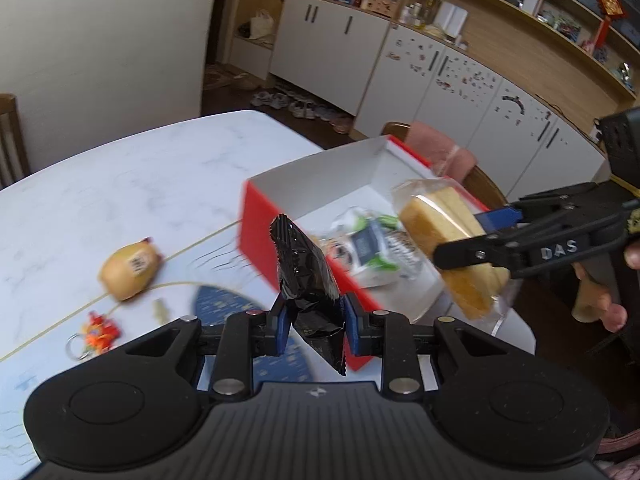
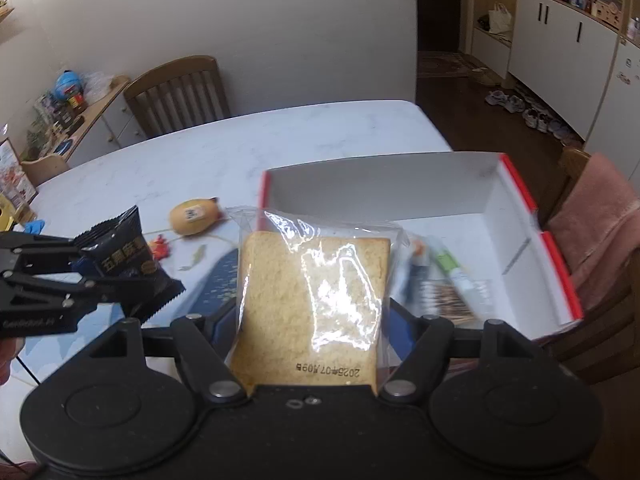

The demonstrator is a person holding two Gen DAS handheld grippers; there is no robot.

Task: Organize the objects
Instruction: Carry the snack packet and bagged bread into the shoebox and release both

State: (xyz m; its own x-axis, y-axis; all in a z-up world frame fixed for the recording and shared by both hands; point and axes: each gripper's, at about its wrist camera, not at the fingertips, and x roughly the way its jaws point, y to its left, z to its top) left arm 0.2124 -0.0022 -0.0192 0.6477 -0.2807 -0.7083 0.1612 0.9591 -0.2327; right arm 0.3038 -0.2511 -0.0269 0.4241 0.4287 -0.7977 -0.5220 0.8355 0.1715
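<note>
My left gripper (image 1: 314, 320) is shut on a black foil snack packet (image 1: 304, 268), held above the table just in front of a red box with a white inside (image 1: 304, 184). My right gripper (image 2: 312, 320) is shut on a slice of bread in a clear bag (image 2: 312, 300), held over the near edge of the box (image 2: 380, 184). In the left wrist view the right gripper (image 1: 464, 236) and the bread (image 1: 440, 232) hang over the box's right side. The right wrist view shows the left gripper (image 2: 108, 272) with the black packet (image 2: 120, 256) at the left. Several wrapped packets (image 2: 440, 280) lie inside the box.
On the white marble table (image 1: 160, 168) lie a yellow packet (image 1: 130, 270), a red keyring toy (image 1: 98, 332) and a blue round mat (image 1: 224, 304). A chair with a pink cloth (image 2: 592, 216) stands right of the box. Another wooden chair (image 2: 180, 88) is at the far side.
</note>
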